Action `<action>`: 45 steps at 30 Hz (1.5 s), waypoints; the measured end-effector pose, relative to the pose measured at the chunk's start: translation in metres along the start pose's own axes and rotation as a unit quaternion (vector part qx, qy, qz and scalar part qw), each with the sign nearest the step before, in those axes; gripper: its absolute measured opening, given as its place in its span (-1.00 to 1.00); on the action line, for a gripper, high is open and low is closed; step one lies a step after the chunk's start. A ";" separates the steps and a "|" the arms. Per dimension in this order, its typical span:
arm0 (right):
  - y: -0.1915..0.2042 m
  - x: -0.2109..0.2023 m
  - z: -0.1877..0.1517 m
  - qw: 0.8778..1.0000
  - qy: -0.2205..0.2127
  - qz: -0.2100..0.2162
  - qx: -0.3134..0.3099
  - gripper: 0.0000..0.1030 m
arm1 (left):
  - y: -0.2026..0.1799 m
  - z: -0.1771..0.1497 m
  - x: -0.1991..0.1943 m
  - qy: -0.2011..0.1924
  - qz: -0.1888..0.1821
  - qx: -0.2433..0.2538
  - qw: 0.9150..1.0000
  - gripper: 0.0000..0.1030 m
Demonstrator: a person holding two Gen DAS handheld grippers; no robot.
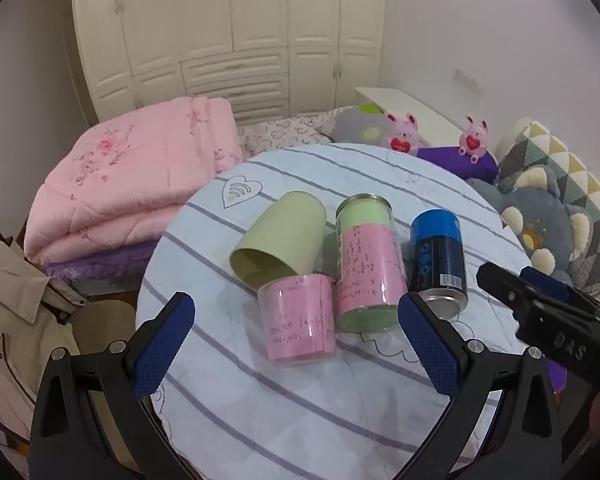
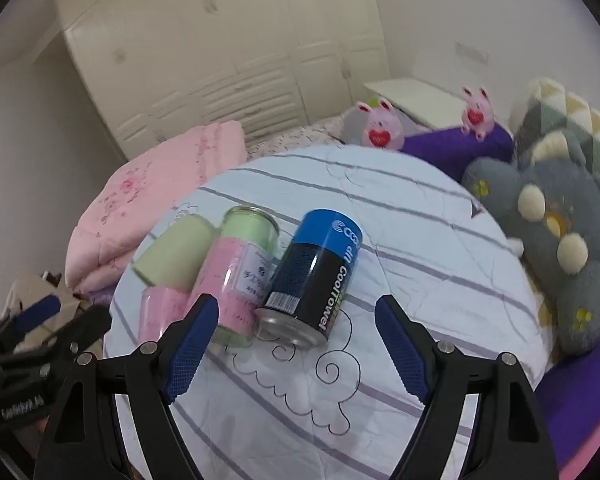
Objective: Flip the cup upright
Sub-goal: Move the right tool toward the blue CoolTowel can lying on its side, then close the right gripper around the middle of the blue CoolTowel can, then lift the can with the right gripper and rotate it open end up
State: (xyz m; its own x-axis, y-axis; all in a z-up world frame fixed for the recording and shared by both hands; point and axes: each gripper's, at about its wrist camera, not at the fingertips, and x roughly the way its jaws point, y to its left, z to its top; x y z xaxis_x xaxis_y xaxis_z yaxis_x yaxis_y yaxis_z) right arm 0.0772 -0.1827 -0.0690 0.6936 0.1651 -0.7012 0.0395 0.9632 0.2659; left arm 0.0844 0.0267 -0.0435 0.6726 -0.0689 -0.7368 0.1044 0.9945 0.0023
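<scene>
Several containers lie on their sides on a round table (image 1: 260, 420) with a striped white cloth. A pale green cup (image 1: 278, 236) lies at the left with its mouth toward me. A clear cup with pink paper (image 1: 298, 318) sits in front of it. A glass jar with pink and green paper (image 1: 366, 268) and a blue-black can (image 1: 438, 256) lie to the right. My left gripper (image 1: 296, 346) is open, just short of the pink cup. My right gripper (image 2: 296, 344) is open, just short of the can (image 2: 314, 276).
A folded pink quilt (image 1: 140, 184) lies at the left behind the table. Grey plush cushions (image 1: 548, 224) and two pink toy rabbits (image 1: 402, 134) sit at the right and back. Clothes (image 1: 16, 320) lie at the far left. A white wardrobe (image 1: 228, 32) stands behind.
</scene>
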 end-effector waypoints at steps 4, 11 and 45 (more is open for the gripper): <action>-0.006 0.021 0.008 0.999 0.030 -0.013 0.033 0.59 | -0.001 0.006 0.010 0.006 0.004 0.003 1.000 0.99; -0.014 0.069 0.010 0.993 0.089 0.005 0.081 0.59 | 0.002 0.016 0.023 0.011 0.010 0.006 1.000 0.99; -0.028 0.026 -0.042 0.984 0.145 0.088 0.060 0.38 | -0.025 -0.010 -0.011 0.029 -0.002 0.001 1.000 0.99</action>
State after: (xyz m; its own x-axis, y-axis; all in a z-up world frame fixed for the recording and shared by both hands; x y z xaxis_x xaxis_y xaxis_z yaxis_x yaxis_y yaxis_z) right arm 0.0642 -0.1970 -0.1223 0.4638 0.3979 -0.7915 0.0329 0.8851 0.4642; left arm 0.0668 0.0035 -0.0424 0.6284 -0.0685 -0.7749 0.1087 0.9941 0.0002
